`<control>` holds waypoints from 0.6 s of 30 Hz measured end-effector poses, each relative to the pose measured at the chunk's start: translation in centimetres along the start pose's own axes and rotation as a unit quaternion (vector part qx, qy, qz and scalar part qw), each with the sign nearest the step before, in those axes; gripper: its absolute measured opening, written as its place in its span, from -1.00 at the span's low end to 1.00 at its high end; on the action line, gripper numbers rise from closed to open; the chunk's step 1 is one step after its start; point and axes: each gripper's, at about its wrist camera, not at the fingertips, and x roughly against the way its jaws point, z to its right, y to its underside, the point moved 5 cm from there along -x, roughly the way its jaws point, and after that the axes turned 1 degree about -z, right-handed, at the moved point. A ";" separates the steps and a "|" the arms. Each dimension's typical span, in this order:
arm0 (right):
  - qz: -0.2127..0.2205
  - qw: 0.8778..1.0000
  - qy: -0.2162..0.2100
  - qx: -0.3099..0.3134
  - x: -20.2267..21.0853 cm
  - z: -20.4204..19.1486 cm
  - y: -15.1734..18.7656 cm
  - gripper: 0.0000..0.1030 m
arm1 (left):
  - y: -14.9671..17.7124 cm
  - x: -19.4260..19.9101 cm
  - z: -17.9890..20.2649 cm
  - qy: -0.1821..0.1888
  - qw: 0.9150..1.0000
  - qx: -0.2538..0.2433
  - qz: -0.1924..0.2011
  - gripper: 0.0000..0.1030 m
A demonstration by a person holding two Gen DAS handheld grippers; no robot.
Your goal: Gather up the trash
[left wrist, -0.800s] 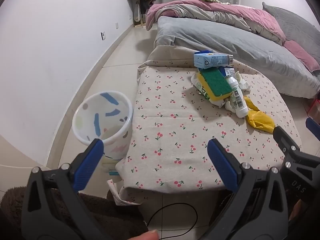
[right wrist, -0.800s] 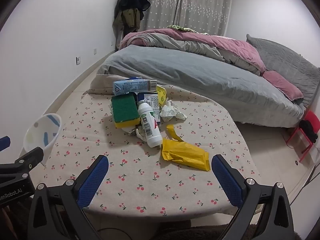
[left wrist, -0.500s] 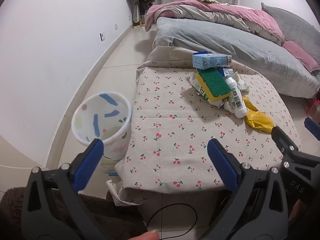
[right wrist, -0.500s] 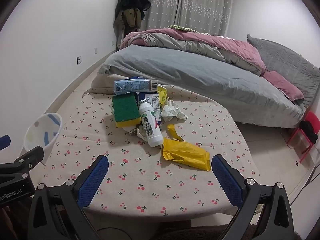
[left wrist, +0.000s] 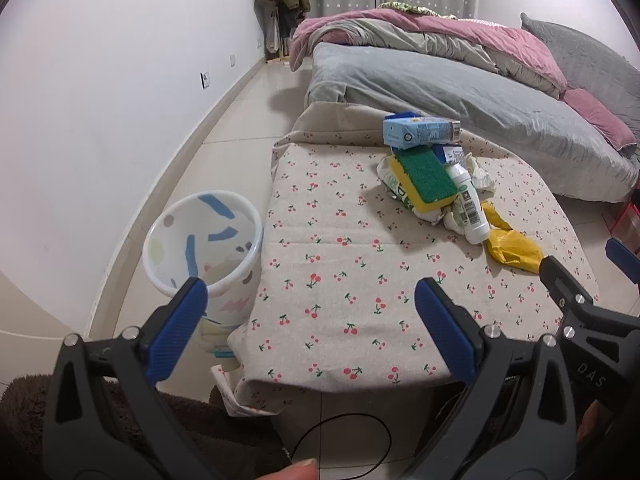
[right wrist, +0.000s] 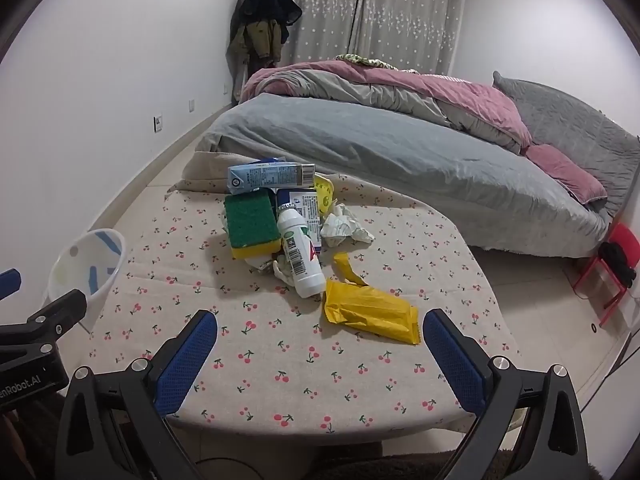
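A pile of trash lies on the cherry-print table (right wrist: 304,368): a blue carton (right wrist: 270,176), a green and yellow sponge (right wrist: 251,224), a white bottle (right wrist: 300,258), crumpled tissue (right wrist: 344,230) and a yellow wrapper (right wrist: 370,314). The pile also shows in the left wrist view, with the sponge (left wrist: 426,178) and the bottle (left wrist: 470,210). A white patterned bin (left wrist: 204,246) stands on the floor left of the table. My left gripper (left wrist: 312,304) is open and empty over the table's near left edge. My right gripper (right wrist: 320,340) is open and empty, just short of the yellow wrapper.
A bed (right wrist: 400,140) with grey and pink bedding lies behind the table. A white wall (left wrist: 100,100) runs along the left. A red stool (right wrist: 612,268) stands at the right. A dark rug (left wrist: 160,420) and a black cable (left wrist: 340,444) lie on the floor below.
Both grippers have drifted slightly back and up from the table, so the pile sits a little farther off. The jaws stay open.
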 end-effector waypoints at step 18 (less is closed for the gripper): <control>0.027 1.000 0.003 0.007 1.3 -0.2 -0.6 1.00 | -0.3 0.9 -0.5 -0.005 1.000 0.008 0.026 1.00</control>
